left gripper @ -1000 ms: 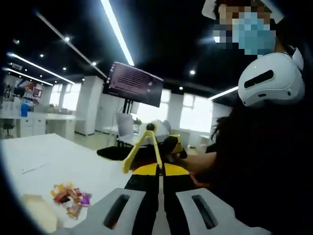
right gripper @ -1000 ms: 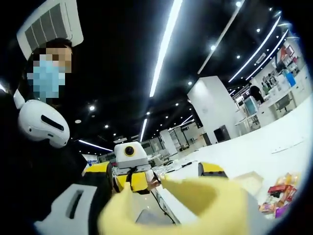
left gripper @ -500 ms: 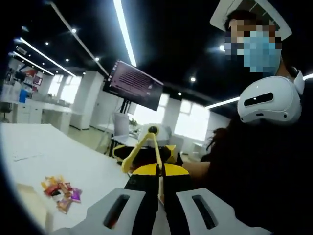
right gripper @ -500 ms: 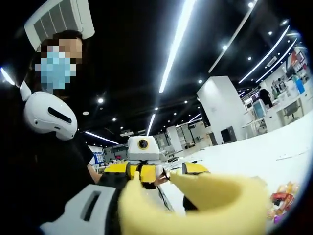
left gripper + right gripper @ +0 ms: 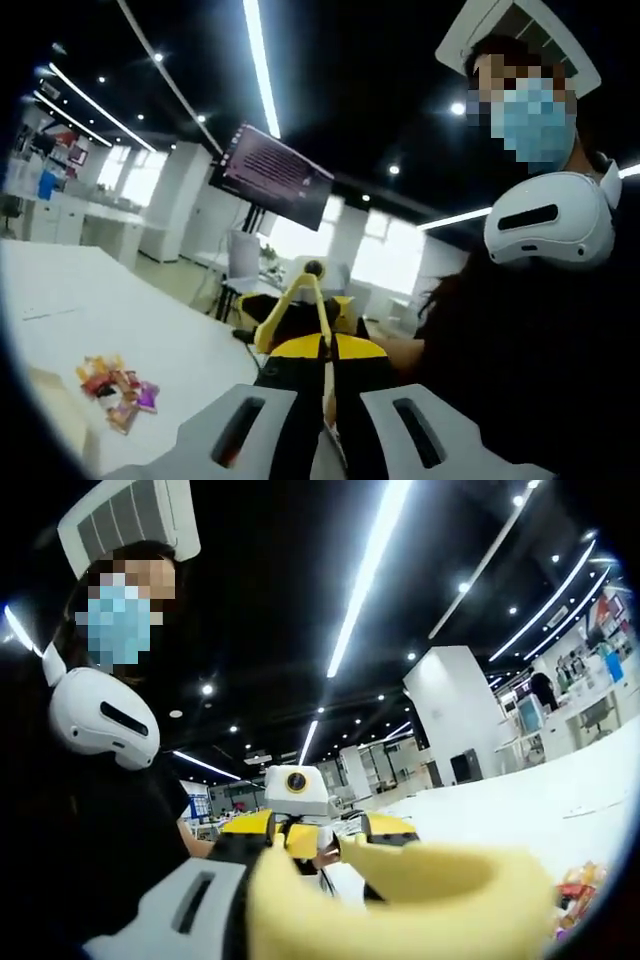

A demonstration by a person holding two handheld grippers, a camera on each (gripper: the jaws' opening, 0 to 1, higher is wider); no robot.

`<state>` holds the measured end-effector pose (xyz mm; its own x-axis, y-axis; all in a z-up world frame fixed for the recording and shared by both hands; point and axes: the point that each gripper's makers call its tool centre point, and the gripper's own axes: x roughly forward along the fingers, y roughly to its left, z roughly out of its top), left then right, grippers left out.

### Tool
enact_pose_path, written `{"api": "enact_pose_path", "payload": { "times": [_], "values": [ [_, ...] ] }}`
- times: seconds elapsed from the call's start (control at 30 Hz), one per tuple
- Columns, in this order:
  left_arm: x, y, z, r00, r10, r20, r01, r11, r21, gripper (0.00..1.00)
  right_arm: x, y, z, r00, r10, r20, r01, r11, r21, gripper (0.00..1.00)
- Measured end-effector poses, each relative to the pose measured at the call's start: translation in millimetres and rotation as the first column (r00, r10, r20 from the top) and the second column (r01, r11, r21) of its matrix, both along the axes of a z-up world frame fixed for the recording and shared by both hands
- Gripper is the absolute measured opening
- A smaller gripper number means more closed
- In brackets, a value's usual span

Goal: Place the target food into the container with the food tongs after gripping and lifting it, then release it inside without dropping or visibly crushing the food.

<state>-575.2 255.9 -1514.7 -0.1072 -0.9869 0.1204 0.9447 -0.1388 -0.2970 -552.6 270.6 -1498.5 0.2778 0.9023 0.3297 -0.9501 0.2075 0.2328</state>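
Note:
Yellow food tongs (image 5: 285, 308) stretch between my two grippers, held up in the air. My left gripper (image 5: 326, 420) is shut, with one thin tong arm running down between its jaws. The right gripper (image 5: 312, 268) faces it from the far end of the tongs. In the right gripper view the tongs' looped end (image 5: 440, 895) bulges large in front, and my right gripper (image 5: 330, 920) is shut on it, its right finger hidden. The left gripper (image 5: 305, 830) shows beyond. Wrapped candies (image 5: 110, 388) lie in a small pile on the white table (image 5: 190, 350). A pale container (image 5: 50, 400) sits beside them.
The person holding the grippers, with a white headset (image 5: 550, 205) at the neck, stands close on the right of the left gripper view. A monitor on a stand (image 5: 272, 172) rises behind the table. The candies (image 5: 575, 890) peek in at the right gripper view's right edge.
Both views have tilted a little with the hands, so the candies sit elsewhere in the picture. Both grippers keep the same hold on the tongs.

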Motion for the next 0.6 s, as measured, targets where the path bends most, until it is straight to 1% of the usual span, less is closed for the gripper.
{"api": "enact_pose_path", "payload": {
  "times": [0.1,0.2,0.3,0.43,0.6],
  "values": [
    [0.8,-1.0,2.2,1.000,0.017,0.024,-0.017,1.000,-0.003,0.00,2.4,-5.2,1.7,1.000,-0.008,0.003,0.008,1.000,0.015,0.32],
    [1.4,-1.6,-0.1,0.999,0.031,0.043,-0.031,1.000,0.003,0.00,3.4,-5.5,0.4,1.000,-0.019,0.007,0.019,1.000,0.002,0.32],
    [-1.1,-2.4,-1.8,0.999,0.024,0.048,-0.025,0.999,0.022,0.00,1.9,-4.9,-2.7,1.000,-0.009,-0.007,0.009,1.000,-0.010,0.33],
    [-3.7,-3.4,0.5,0.997,0.027,0.076,-0.029,0.999,0.029,0.00,1.1,-5.9,-1.6,1.000,-0.005,-0.009,0.005,1.000,0.000,0.35],
    [-3.3,-2.7,0.9,0.997,0.024,0.075,-0.026,0.999,0.028,0.00,0.3,-5.1,-1.5,1.000,-0.002,-0.007,0.002,1.000,-0.003,0.35]
  ]
}}
